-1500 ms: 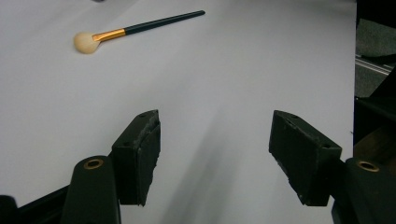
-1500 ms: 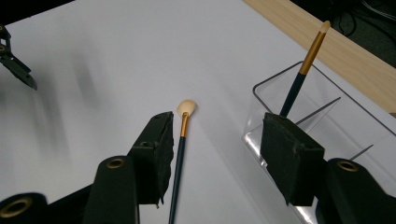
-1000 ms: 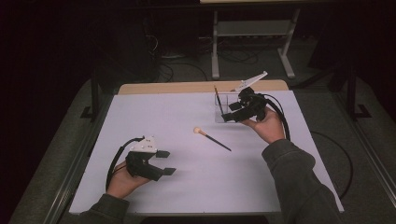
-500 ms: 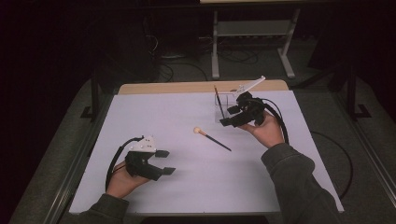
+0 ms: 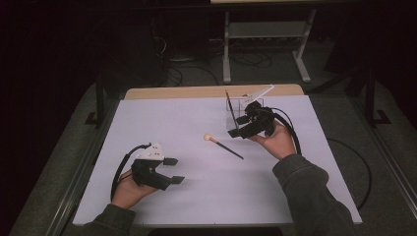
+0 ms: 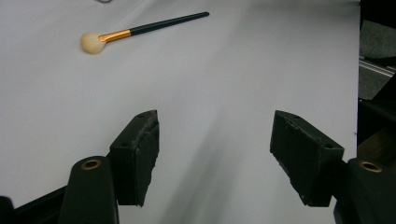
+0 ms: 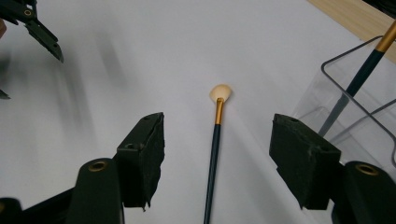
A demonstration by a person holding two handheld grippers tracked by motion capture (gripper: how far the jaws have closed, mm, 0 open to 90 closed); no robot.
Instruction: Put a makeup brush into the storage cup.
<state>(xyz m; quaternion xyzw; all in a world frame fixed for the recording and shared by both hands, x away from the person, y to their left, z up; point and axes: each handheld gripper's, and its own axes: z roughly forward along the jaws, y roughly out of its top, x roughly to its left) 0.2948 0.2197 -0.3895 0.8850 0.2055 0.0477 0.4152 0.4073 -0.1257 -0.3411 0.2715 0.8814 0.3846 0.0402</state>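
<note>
A makeup brush [image 5: 223, 146] with a dark handle, gold ferrule and pale round head lies flat near the middle of the white table [image 5: 196, 118]; it also appears as the brush [image 6: 140, 29] and the brush [image 7: 215, 140]. My right gripper [image 5: 239, 126] is open, just right of the brush, with the brush lying between its jaws in the right gripper view [image 7: 217, 154]. A clear holder [image 5: 241, 110] behind it contains one upright dark brush [image 5: 228, 105]. My left gripper [image 5: 173, 170] rests open at the front left, nothing between its fingers [image 6: 215, 158].
The clear holder [image 7: 359, 116] with its brush stands close to the right jaw. A wooden strip [image 5: 211, 91] edges the table's far side. Table legs and cables [image 5: 265, 54] lie on the dark floor beyond.
My right gripper has come down and toward the lying brush, away from the holder. The left gripper has stayed put.
</note>
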